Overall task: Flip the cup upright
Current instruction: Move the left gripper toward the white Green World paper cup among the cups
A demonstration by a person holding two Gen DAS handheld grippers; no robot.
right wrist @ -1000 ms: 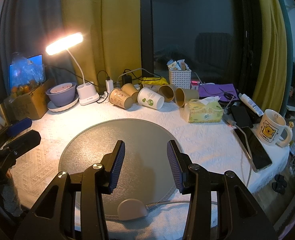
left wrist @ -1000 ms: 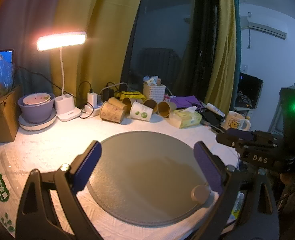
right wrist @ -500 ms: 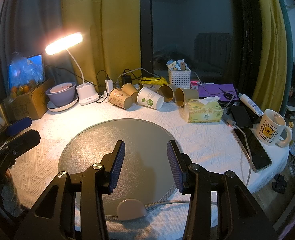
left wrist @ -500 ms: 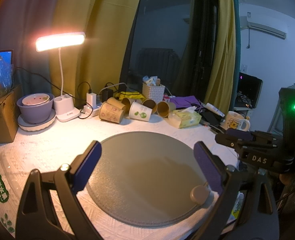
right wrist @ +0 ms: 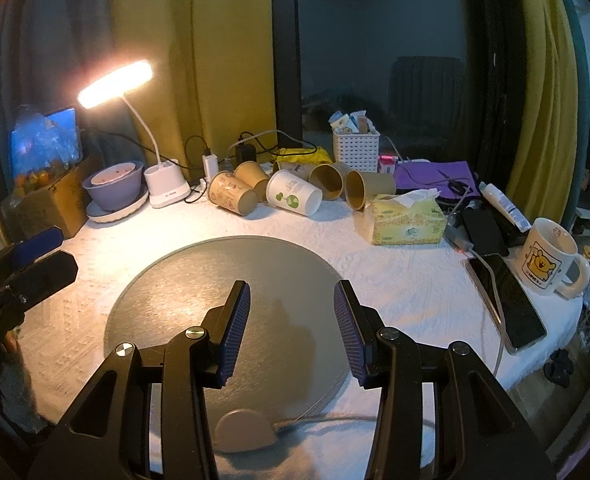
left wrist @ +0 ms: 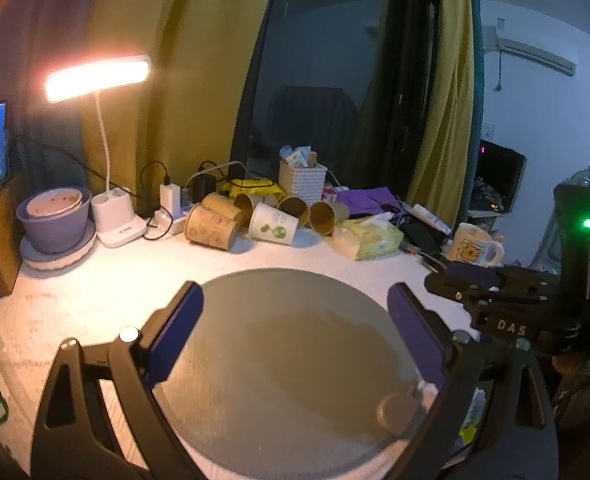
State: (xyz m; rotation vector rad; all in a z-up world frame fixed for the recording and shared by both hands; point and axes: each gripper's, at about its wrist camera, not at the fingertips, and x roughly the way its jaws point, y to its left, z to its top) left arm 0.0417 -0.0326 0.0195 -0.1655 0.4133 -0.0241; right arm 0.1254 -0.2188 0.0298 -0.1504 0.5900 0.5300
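Several paper cups lie on their sides in a row at the back of the table: a white cup with a green print (right wrist: 293, 198) (left wrist: 274, 224), and brown cups (right wrist: 232, 193) (left wrist: 211, 227) around it. My left gripper (left wrist: 295, 334) is open and empty over the round grey mat (left wrist: 279, 368). My right gripper (right wrist: 291, 330) is open and empty above the near part of the mat (right wrist: 199, 272). Both grippers are well short of the cups. The right gripper shows at the right edge of the left wrist view (left wrist: 467, 276); the left gripper shows at the left edge of the right wrist view (right wrist: 43, 252).
A lit desk lamp (right wrist: 115, 84) and a purple bowl (right wrist: 113, 186) stand at the back left. A tissue box (right wrist: 405, 220), a white basket (right wrist: 355, 147), a phone (right wrist: 507, 300) and a mug (right wrist: 547, 258) are on the right. A cable and puck (right wrist: 245, 430) lie at the mat's near edge.
The left wrist view has shifted slightly, so the lamp and cups sit a little further left. Both grippers stay open and empty.
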